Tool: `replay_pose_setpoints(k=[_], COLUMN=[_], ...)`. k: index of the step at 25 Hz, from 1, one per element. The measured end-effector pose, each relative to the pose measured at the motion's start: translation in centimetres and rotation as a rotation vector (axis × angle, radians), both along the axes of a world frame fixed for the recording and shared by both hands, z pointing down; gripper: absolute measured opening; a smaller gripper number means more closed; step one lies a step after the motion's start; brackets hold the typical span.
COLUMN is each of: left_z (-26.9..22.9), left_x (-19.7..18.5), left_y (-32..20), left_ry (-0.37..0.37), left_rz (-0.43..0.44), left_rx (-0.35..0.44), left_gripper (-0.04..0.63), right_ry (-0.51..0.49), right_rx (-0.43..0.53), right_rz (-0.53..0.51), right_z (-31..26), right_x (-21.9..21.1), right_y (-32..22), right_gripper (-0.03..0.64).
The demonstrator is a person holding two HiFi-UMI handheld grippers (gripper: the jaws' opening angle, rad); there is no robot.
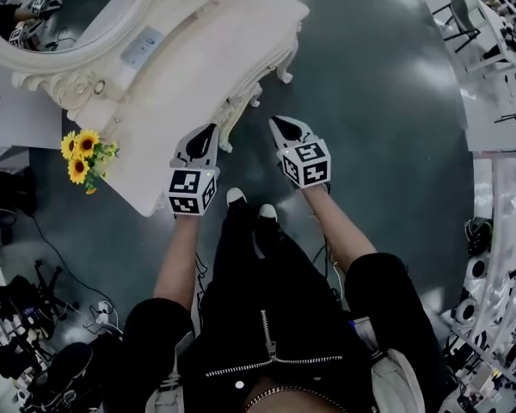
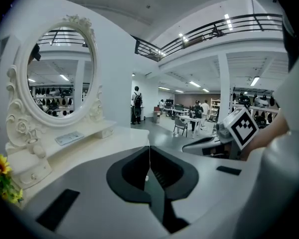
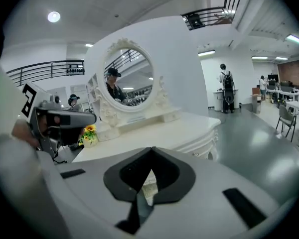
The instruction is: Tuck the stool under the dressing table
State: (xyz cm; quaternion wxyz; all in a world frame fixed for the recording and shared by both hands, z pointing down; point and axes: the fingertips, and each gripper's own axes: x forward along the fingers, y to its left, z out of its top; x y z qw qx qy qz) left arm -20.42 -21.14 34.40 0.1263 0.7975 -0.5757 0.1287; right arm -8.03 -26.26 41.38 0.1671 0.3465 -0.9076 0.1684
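Your left claw (image 1: 208,132) and right claw (image 1: 281,126), both clenched on nothing, point toward the white bench (image 1: 224,33), oval mirror (image 1: 60,11) atop, sunflowers (image 1: 82,157) at its end.

Dressing table (image 1: 215,41) is looking smooth, cream-painted w/ carved trim; floor (image 1: 370,101) beside it is gleaming glossy grey.

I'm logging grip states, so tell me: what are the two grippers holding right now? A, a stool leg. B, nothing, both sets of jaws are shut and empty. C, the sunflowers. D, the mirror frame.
B: the left gripper and the right gripper each show their jaws pressed together with nothing between them, in the air by the dressing table.
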Motion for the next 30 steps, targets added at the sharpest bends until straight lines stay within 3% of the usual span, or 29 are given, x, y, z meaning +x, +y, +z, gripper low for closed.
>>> replay_pose_setpoints(k=[12, 30], left_z=[-5.4, -7.1], left_x=[-3.1, -2.2], left_y=[0.5, 2.3], left_ry=[-0.024, -0.034], left_rz=[-0.077, -0.092], left_rx=[0.104, 0.131], left_gripper=[0.021, 0.021], right_ry=[-0.075, -0.087], right_rx=[0.204, 0.254], right_rz=[-0.043, -0.066], right_z=[-11.8, -14.2], right_x=[-0.6, 0.1], right_y=[-0.6, 0.9], right_gripper=[0.005, 0.003])
